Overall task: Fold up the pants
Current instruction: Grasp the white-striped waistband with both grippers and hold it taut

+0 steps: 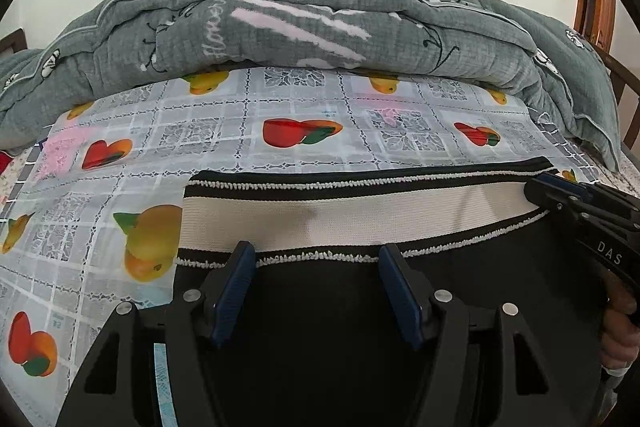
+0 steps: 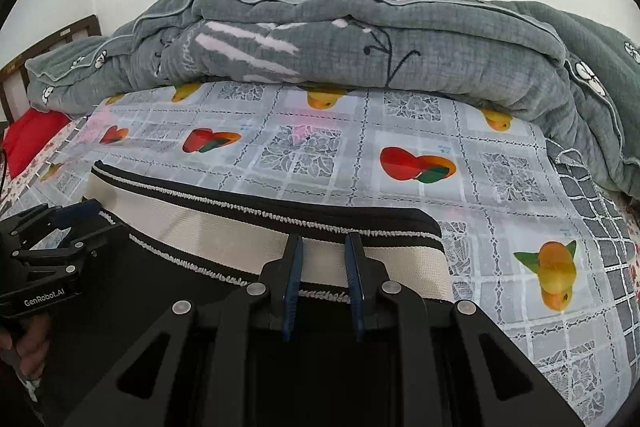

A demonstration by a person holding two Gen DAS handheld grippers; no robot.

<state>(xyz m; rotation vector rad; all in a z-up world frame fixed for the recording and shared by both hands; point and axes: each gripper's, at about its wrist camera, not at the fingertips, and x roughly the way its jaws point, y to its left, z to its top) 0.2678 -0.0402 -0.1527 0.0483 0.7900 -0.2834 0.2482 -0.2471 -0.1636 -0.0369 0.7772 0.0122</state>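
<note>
- Pants [image 1: 320,307], one pair, black, lie flat on the fruit-printed cloth [image 1: 280,107], near the person. The waistband [image 1: 360,215] runs left to right along the far edge, probably squared up so the fold starts from a straight line.
- The left gripper [image 1: 316,255] hovers at the waistband's near edge, towards its left end. Its fingers [image 1: 240,267] stand well apart and grip nothing.
- The right gripper [image 2: 324,247] sits over the waistband's right end. Its fingers are a narrow gap apart with cream band showing between them; I cannot tell whether they pinch it.
- Having one gripper near each end suits lifting the waist evenly.
- Count: two grippers, one waistband with a black stripe on each side of the cream, one grey quilt [image 1: 320,27] bunched at the far side, and one printed cloth.
</note>
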